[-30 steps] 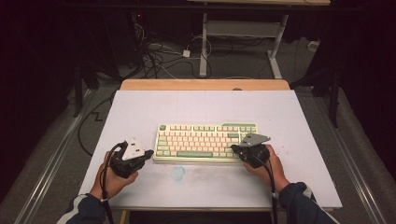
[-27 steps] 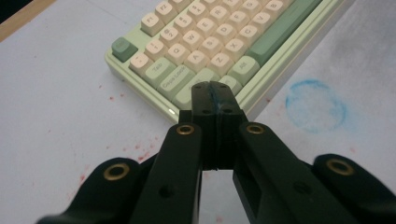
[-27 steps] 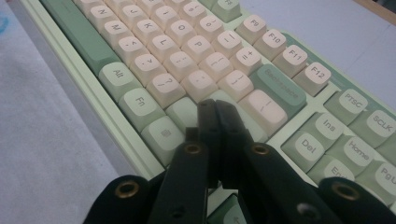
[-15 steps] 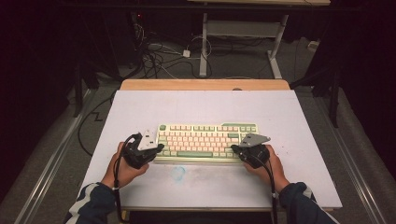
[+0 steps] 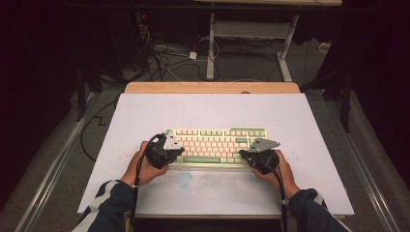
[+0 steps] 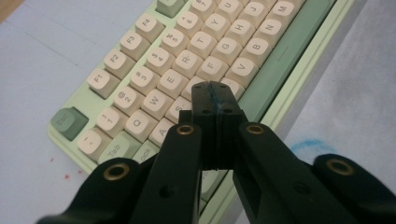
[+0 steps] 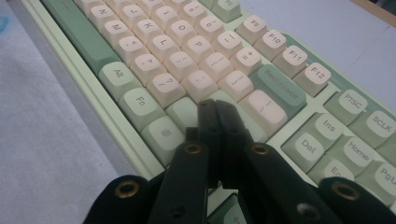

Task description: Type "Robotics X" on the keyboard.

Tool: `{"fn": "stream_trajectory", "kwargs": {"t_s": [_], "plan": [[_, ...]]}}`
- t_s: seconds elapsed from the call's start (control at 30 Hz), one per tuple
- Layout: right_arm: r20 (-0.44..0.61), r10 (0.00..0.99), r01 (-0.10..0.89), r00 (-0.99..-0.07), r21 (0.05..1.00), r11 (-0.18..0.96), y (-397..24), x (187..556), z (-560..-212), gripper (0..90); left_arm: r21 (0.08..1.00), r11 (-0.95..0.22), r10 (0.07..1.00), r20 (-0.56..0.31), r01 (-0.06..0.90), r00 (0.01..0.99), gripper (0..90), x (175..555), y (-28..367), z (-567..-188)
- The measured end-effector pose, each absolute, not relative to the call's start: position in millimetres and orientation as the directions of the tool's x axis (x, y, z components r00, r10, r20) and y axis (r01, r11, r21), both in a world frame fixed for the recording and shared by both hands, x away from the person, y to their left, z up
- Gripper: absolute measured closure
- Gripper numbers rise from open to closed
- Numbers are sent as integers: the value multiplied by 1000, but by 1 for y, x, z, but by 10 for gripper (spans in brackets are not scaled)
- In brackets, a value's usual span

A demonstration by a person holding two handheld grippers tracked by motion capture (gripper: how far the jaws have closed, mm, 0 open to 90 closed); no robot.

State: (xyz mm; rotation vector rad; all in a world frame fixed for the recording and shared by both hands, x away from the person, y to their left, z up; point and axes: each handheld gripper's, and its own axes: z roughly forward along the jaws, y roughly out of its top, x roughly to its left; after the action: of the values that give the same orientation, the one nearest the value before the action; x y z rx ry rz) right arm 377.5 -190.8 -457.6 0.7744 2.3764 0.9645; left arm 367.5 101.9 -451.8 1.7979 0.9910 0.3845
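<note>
A pale green keyboard with cream keycaps (image 5: 217,145) lies at the centre of the high view on a white tabletop (image 5: 208,111). The left gripper (image 5: 167,153), jaws pressed together, rests over the keyboard's lower-left corner; in its own view the tips sit above the letter keys. The right gripper (image 5: 258,157), jaws likewise together, covers the lower-right corner near the Shift row.
</note>
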Motion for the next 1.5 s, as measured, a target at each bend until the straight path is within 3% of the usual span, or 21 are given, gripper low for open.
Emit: {"fn": "stream_trajectory", "kwargs": {"t_s": [0.53,1.0,1.1,1.27,1.5], "plan": [[-204,644,321,-738,733,600,-190,377,-458,900,864,-200,775,-148,462,614,877,379,91,-464],[-205,643,321,-738,732,601,-190,377,-457,900,873,-218,721,-158,437,674,877,356,81,-463],[-204,643,321,-738,731,602,-190,377,-457,900,863,-260,721,-126,434,681,877,354,77,-470],[-207,642,319,-738,732,602,-190,377,-458,900,875,-200,724,-171,440,668,874,358,83,-461],[-209,643,319,-737,731,603,-190,377,-458,900,879,-187,768,-147,438,623,870,371,88,-463]]}}
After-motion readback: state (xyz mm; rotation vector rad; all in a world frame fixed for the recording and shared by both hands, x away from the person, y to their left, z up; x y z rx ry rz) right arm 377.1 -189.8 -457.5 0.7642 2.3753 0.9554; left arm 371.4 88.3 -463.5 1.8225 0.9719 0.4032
